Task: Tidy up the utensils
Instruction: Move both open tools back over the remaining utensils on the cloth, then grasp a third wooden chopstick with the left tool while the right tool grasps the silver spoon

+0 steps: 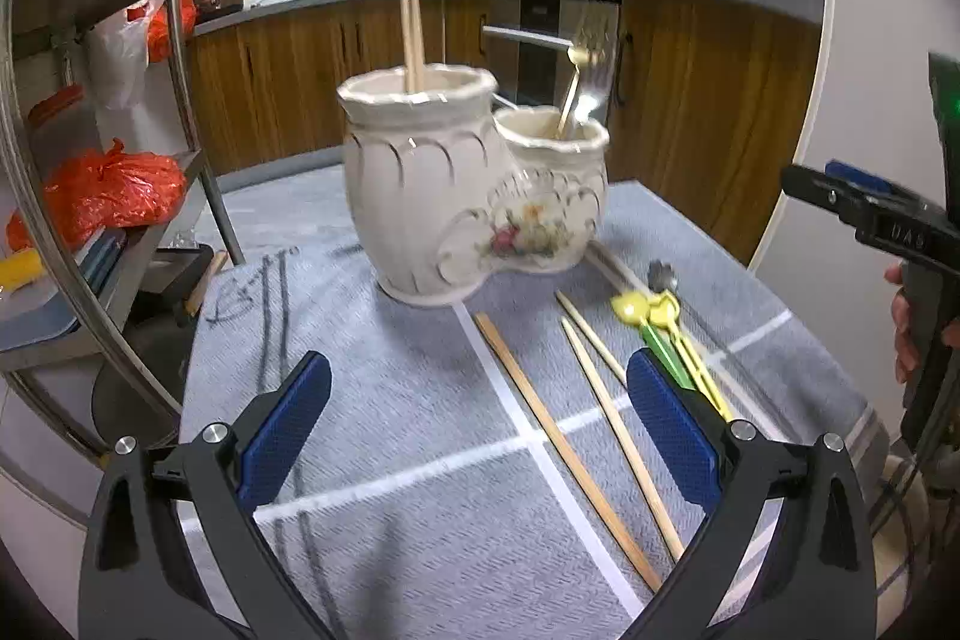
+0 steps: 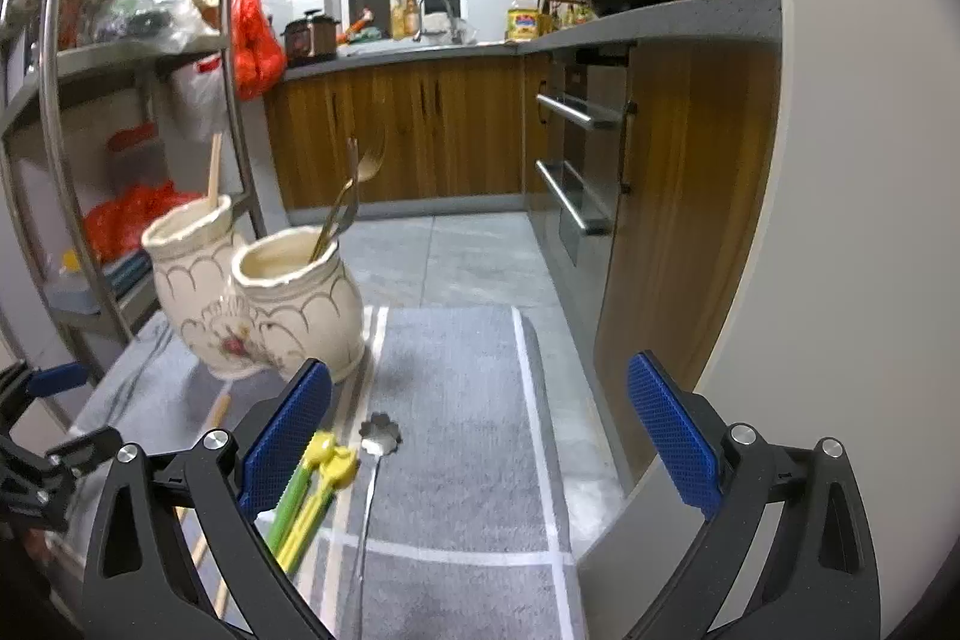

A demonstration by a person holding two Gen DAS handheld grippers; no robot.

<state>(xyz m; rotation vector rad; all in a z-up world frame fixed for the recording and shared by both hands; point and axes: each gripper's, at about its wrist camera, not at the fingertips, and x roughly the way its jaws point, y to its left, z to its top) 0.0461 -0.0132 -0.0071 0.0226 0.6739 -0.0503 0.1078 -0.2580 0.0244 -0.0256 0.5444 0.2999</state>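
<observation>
A cream ceramic double-pot utensil holder (image 1: pixel 468 196) (image 2: pixel 264 304) stands on the grey cloth. Its tall pot holds two wooden chopsticks (image 1: pixel 413 40); its short pot holds a gold spoon and a silver fork (image 1: pixel 585 88). Several loose chopsticks (image 1: pixel 564 442) lie on the cloth in front of it, beside yellow and green plastic utensils (image 1: pixel 666 328) (image 2: pixel 318 478) and a silver flower-headed spoon (image 2: pixel 375 460). My left gripper (image 1: pixel 480 424) is open and empty above the chopsticks. My right gripper (image 2: pixel 480 430) is open and empty above the spoon; it also shows in the left wrist view (image 1: pixel 864 214).
The grey cloth (image 2: pixel 468 370) covers a small table whose right edge drops to the tiled floor. A metal shelf rack (image 1: pixel 120 196) with orange bags stands at the left. Wooden kitchen cabinets (image 2: pixel 420 130) and an oven run behind.
</observation>
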